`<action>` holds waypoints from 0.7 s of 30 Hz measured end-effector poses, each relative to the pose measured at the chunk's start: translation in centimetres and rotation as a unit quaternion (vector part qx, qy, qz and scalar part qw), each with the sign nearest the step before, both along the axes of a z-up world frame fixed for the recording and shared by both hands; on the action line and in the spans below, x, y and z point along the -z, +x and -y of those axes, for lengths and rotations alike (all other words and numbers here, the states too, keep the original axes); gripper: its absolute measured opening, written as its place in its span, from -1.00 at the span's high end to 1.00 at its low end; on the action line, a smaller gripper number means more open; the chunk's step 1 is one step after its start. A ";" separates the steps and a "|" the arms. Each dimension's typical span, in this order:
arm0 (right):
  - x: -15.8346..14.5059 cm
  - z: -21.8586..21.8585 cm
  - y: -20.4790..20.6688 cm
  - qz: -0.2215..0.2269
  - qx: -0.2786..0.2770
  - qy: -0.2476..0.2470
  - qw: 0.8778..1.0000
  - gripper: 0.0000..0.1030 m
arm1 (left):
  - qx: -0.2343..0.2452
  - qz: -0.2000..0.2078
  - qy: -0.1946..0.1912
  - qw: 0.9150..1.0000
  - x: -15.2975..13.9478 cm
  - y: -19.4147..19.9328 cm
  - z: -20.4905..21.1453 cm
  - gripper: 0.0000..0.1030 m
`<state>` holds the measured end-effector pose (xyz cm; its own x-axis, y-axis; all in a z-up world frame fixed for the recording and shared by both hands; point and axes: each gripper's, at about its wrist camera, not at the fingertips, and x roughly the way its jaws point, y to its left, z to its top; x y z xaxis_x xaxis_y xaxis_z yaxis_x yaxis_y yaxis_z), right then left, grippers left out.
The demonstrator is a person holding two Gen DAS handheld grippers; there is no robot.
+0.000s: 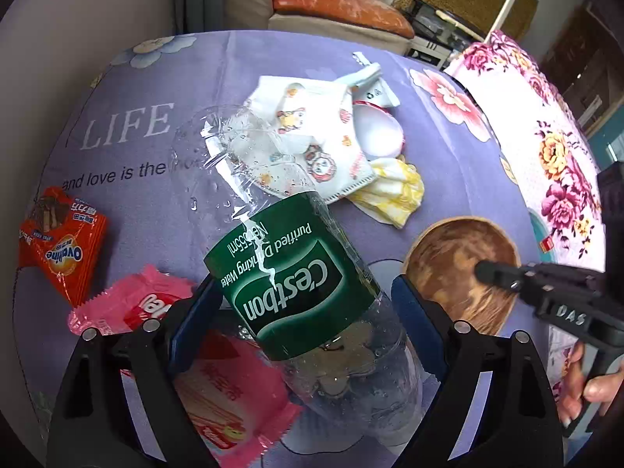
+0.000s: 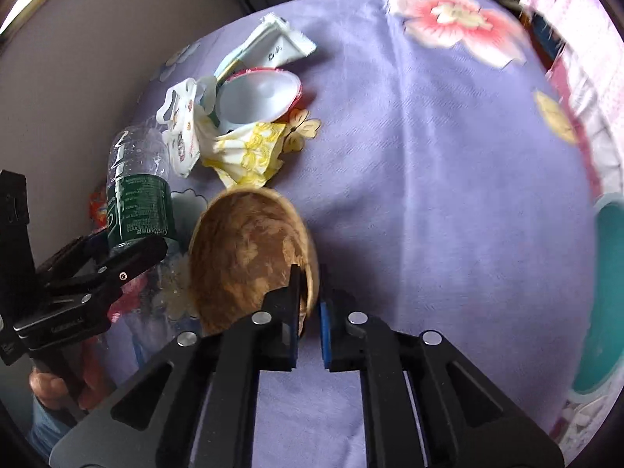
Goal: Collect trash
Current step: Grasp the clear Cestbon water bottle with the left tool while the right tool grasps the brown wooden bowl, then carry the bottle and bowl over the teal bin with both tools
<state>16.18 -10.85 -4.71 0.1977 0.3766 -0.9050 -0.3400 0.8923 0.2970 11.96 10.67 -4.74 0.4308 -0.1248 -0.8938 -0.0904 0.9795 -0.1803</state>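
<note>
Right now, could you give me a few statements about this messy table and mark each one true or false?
1. The left hand-held gripper holds a green-labelled water bottle. True.
2. The right hand-held gripper grips a pink wrapper. False: it pinches the rim of the wooden bowl.
3. The wooden bowl is full of trash. False: its inside looks bare.
4. An orange Ovaltine wrapper lies on the purple tablecloth. True.
5. A crumpled yellow napkin lies beyond the bowl. True.
</note>
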 end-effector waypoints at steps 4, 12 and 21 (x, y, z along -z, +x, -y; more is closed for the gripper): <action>-1.3 4.0 -0.2 0.025 0.043 -0.025 0.998 0.89 | 0.027 0.003 -0.001 1.000 -0.2 -0.3 2.0 -0.72; -1.6 9.0 -1.3 0.034 0.088 -0.038 0.995 0.88 | 0.076 -0.012 0.013 0.997 1.0 -1.4 6.7 -0.77; -0.1 10.4 -1.4 0.026 0.088 -0.019 0.996 0.88 | 0.040 -0.017 0.036 0.998 0.8 -3.2 7.1 -0.86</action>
